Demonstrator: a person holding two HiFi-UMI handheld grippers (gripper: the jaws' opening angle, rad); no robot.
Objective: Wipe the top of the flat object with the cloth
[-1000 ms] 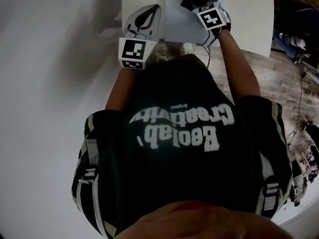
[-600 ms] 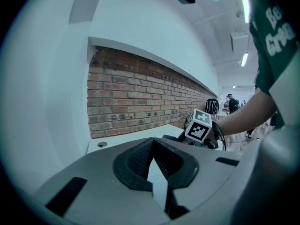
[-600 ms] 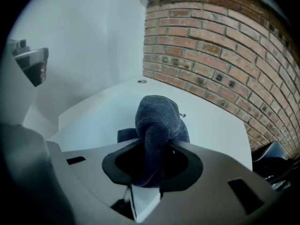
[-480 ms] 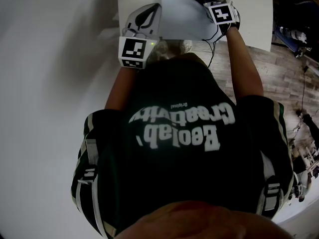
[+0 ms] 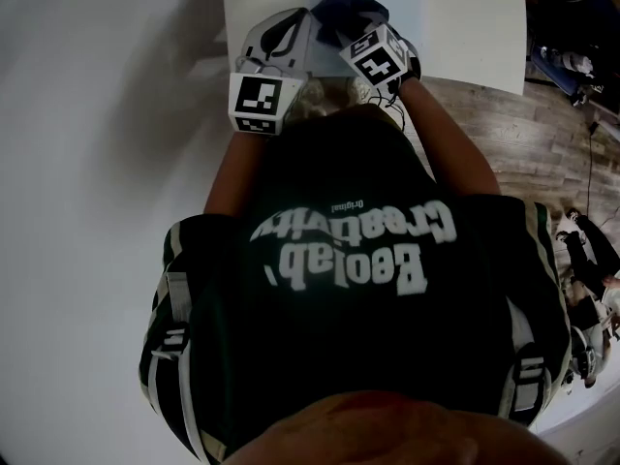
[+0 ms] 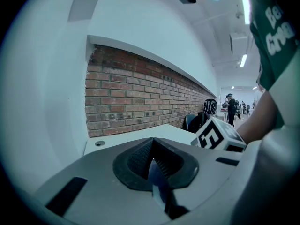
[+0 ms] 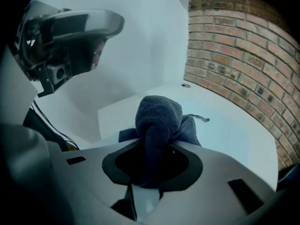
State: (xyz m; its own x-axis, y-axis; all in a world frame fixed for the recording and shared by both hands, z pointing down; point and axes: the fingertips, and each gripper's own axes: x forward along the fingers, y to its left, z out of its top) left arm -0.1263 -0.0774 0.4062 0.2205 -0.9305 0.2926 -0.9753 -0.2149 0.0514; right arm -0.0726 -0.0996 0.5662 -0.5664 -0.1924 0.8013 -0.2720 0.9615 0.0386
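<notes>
Right hand-held gripper [image 7: 152, 162] clenched on a bunched dark cloth [image 7: 158, 120], cloth over the near part of the pale flat object [image 7: 227, 123], on a white surface [image 5: 475, 37], left hand-held gripper [image 6: 151, 162] just beside, clenched, nothing in it

The cloth [image 7: 157, 123] is looking soft and napped; the white tabletop [image 7: 229, 123] is showing smooth, matt; the brick wall [image 7: 234, 46] is looking rough

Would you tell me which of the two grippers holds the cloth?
The right gripper: its jaws clamp the dark blue cloth, while the left gripper is shut on nothing.
</notes>
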